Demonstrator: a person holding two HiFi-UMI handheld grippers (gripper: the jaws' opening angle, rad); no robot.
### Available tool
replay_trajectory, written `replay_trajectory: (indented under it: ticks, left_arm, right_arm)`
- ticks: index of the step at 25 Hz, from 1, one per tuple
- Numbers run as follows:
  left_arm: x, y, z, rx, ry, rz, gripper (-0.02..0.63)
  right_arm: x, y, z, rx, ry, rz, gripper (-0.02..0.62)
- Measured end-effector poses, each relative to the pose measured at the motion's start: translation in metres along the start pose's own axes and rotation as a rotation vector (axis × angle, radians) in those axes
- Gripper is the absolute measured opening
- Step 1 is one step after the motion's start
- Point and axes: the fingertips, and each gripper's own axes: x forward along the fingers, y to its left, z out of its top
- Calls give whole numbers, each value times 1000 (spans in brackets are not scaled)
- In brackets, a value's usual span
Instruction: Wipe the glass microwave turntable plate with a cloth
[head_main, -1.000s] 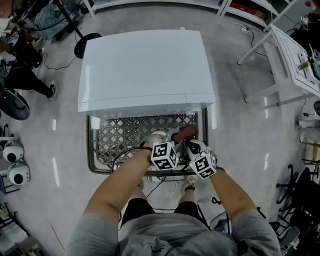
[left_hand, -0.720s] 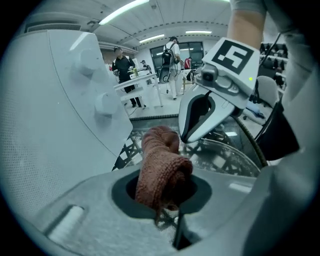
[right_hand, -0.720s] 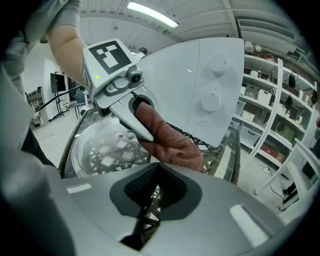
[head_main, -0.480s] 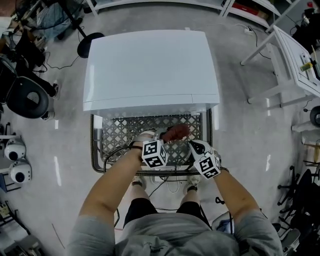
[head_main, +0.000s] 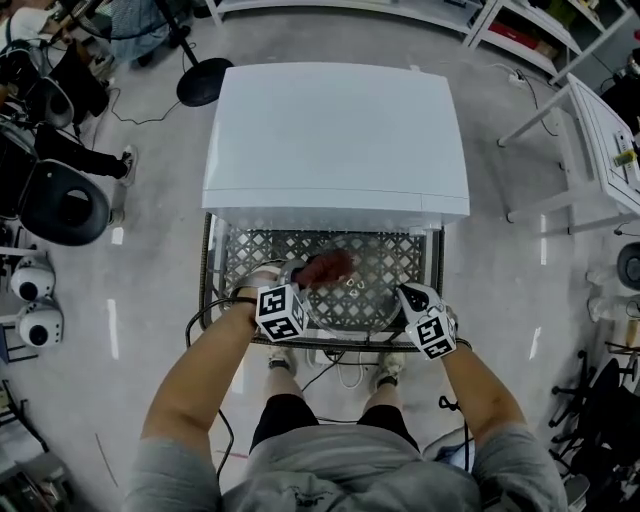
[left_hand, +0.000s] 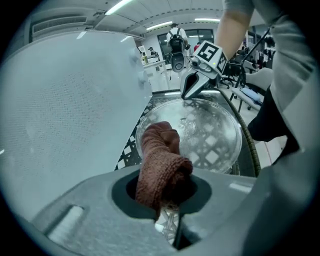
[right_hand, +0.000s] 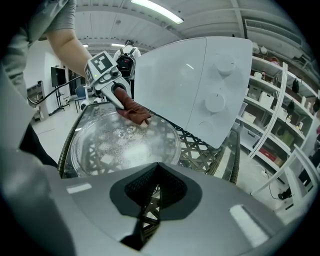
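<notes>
**Brown cloth held at the glass plate's edge**

A white microwave (head_main: 335, 140) stands behind a lattice rack (head_main: 238, 268). The glass turntable plate (head_main: 365, 292) lies on the rack. The left gripper (left_hand: 167, 200) is clamped on a brown cloth (left_hand: 160, 165), which sits at the plate's rim. The right gripper (right_hand: 155, 200) is closed and empty, at the opposite rim.

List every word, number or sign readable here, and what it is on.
No readable text anywhere.
Marker cubes on left gripper and right gripper: square patterns, no letters.
Round knobs on the white microwave: no legible markings.
Brown cloth, clear glass plate: unmarked.
Background shelf boxes: too small to read.
</notes>
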Motion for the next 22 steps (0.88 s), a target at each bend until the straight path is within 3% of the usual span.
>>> replay_trajectory:
  ticks: [3, 6, 14, 18, 22]
  left_arm:
    - [-9, 1, -13, -7, 13, 17, 57]
    - [-20, 0, 0, -29, -35, 28, 57]
    - [4, -35, 129, 41, -242, -31, 57]
    - [31, -55, 160, 95, -252, -88, 57]
    - [52, -74, 164, 125, -218, -147, 57]
  right_arm:
    - [2, 1, 0, 1, 4, -5, 8]
    - [2, 1, 0, -2, 3, -12, 8]
    - [0, 1, 2, 12, -36, -24, 6]
    - [-1, 2, 4, 23, -53, -27, 5]
    - [-1, 1, 4, 23, -67, -23, 5]
